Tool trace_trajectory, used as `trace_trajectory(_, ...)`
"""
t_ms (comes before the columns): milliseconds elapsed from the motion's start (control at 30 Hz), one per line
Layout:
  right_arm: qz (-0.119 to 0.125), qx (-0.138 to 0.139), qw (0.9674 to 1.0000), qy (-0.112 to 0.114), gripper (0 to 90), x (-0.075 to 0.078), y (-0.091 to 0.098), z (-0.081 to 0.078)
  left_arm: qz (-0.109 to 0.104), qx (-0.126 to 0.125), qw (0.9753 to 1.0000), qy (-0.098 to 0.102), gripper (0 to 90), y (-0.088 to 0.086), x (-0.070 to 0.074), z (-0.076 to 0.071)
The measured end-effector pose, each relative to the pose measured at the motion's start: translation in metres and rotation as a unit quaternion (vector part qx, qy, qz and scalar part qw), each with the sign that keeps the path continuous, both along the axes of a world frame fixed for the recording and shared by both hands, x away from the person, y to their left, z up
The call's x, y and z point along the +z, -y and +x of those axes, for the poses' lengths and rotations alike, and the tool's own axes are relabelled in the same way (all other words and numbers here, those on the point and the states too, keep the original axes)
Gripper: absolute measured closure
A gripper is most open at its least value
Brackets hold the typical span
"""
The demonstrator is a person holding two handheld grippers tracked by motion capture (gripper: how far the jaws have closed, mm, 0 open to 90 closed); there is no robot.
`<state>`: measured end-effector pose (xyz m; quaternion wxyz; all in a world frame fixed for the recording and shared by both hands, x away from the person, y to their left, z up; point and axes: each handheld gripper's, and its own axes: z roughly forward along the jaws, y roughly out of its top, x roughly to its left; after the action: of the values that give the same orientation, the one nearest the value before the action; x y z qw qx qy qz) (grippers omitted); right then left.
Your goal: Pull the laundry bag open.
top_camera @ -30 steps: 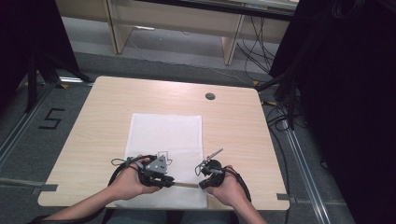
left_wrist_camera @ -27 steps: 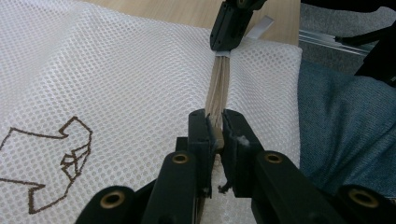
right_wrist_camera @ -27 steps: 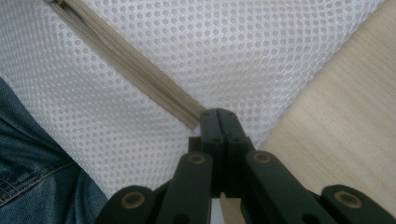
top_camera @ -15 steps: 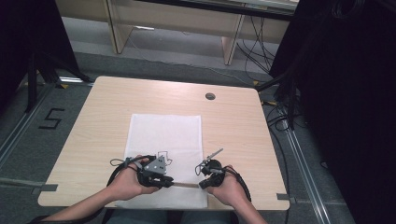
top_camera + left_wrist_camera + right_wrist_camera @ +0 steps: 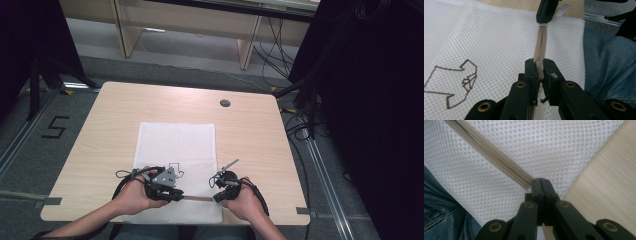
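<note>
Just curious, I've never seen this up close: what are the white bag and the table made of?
The bag looks like white synthetic mesh: rows of tiny holes, a beige zipper. The table looks like pale wood-grain laminate, matte; solid wood can't be ruled out.

A light wood-grain bench [image 5: 125, 120] with rounded corners stands on a grey floor [image 5: 30, 150], a dark round cable hole [image 5: 225, 103] near its far edge. A white mesh laundry bag [image 5: 175, 145] lies flat on its middle, reaching the near edge, with a brown outline drawing [image 5: 454, 82] and a beige zipper [image 5: 494, 157] along its near end.
</note>
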<state>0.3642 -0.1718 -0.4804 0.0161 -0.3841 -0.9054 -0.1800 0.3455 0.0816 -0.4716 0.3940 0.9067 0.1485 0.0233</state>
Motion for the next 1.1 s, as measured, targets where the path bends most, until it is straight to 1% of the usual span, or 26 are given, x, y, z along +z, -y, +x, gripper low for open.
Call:
trace_trajectory(33, 0.0, 0.0, 1.0, 0.0, 90.0, 0.0, 0.0001, 0.0, 0.004, -0.001, 1.0, 0.003, 82.0, -0.0006, -0.0002, -0.0003)
trace_trajectory(100, 0.0, -0.001, 1.0, 0.0, 90.0, 0.0, 0.0002, 0.0, -0.003, 0.002, 1.0, -0.005, 82.0, -0.0041, -0.002, -0.001)
trace_trajectory(167, 0.0, -0.001, 1.0, 0.0, 90.0, 0.0001, 0.0004, 0.0001, -0.003, 0.003, 1.0, -0.003, 82.0, -0.0053, -0.0025, -0.001)
trace_trajectory(200, 0.0, 0.0, 1.0, 0.0, 90.0, 0.0001, 0.0002, 0.0001, -0.002, 0.004, 1.0, -0.006, 81.9, -0.0055, -0.002, -0.0012)
trace_trajectory(233, -0.001, 0.0, 1.0, 0.0, 90.0, 0.0001, 0.0, 0.0, -0.001, 0.002, 1.0, -0.001, 81.9, -0.0056, -0.0013, -0.0013)
trace_trajectory(333, 0.0, -0.001, 1.0, 0.0, 90.0, 0.0001, 0.0002, 0.0001, -0.001, -0.002, 1.0, 0.0, 81.9, -0.0063, -0.0004, -0.0005)
trace_trajectory(400, 0.001, 0.003, 1.0, 0.002, 90.0, -0.0003, 0.0009, 0.0009, -0.001, -0.004, 1.0, 0.001, 82.0, -0.0065, -0.0007, -0.0006)
trace_trajectory(467, 0.001, 0.003, 1.0, 0.002, 90.0, -0.0003, 0.001, 0.001, -0.006, -0.003, 1.0, 0.002, 81.9, -0.006, -0.0006, -0.0012)
trace_trajectory(567, 0.001, 0.003, 1.0, 0.002, 90.0, -0.0003, 0.001, 0.0009, -0.005, -0.005, 1.0, 0.003, 81.9, -0.0058, -0.0007, -0.0013)
trace_trajectory(633, 0.0, 0.003, 1.0, 0.002, 90.0, -0.0002, 0.001, 0.001, 0.0, -0.007, 1.0, 0.006, 81.9, -0.0074, 0.0001, -0.0007)
trace_trajectory(667, 0.001, 0.003, 1.0, 0.002, 90.0, -0.0003, 0.001, 0.0009, -0.005, -0.004, 1.0, 0.002, 81.9, -0.0071, -0.0001, -0.0012)
trace_trajectory(700, 0.0, 0.003, 1.0, 0.002, 90.0, -0.0002, 0.001, 0.0009, 0.0, -0.006, 1.0, 0.006, 81.9, -0.0072, 0.0004, -0.001)
trace_trajectory(733, 0.0, 0.003, 1.0, 0.002, 90.0, -0.0002, 0.001, 0.0009, -0.003, -0.006, 1.0, 0.002, 82.0, -0.0064, 0.0001, -0.0017)
trace_trajectory(867, 0.0, -0.001, 1.0, 0.0, 90.0, 0.0001, 0.0005, 0.0002, -0.003, -0.007, 1.0, 0.003, 81.9, -0.0066, 0.0002, -0.0016)
trace_trajectory(900, 0.0, -0.005, 1.0, -0.004, 90.0, 0.0003, 0.0, -0.0004, -0.006, -0.006, 1.0, 0.003, 81.9, -0.0062, -0.0001, -0.0017)
trace_trajectory(933, 0.0, -0.005, 1.0, -0.004, 90.0, 0.0002, -0.0003, -0.0006, -0.003, -0.007, 1.0, 0.004, 81.9, -0.0065, 0.0007, -0.0017)
trace_trajectory(1100, 0.0, -0.004, 1.0, -0.004, 90.0, 0.0003, -0.0003, -0.0006, -0.004, -0.008, 1.0, 0.002, 82.0, -0.0067, 0.0008, -0.0015)
